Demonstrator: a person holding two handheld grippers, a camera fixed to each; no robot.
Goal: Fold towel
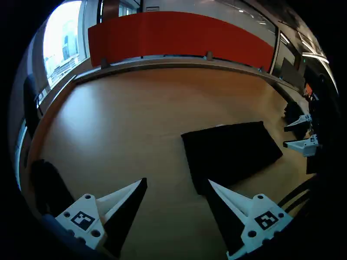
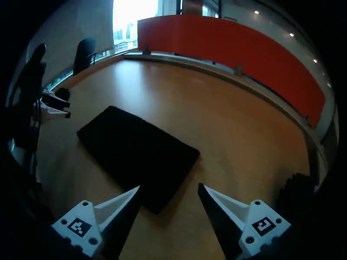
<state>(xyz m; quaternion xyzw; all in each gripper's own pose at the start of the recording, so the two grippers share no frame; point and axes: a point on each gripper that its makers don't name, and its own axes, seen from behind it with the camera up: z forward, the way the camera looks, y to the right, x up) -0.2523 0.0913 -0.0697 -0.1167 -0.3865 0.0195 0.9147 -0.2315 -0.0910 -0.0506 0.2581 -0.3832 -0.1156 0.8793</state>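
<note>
Left gripper view takes in a broad wooden table (image 1: pixel 130 121), backed by a red partition (image 1: pixel 182 37), where a dark towel (image 1: pixel 230 151) lies flat as a compact rectangle with squared edges, which suggests the folding is largely or wholly done. It sits well inside the tabletop, away from the rim, likely so both tools can reach it from opposite ends. The left gripper (image 1: pixel 176 180) hovers low at the towel's near corner, jaws spread wide and holding nothing, pitched down and forward along the wood. Across the cloth the right gripper (image 1: pixel 284 136) faces in from the far end, jaws parted and likewise empty. Right gripper view shows that tool's own fingertips (image 2: pixel 223 203) spread wide above the towel's near short edge, apparently clear of the fabric, with the left gripper off beyond the towel's far end, near but apart from it
</note>
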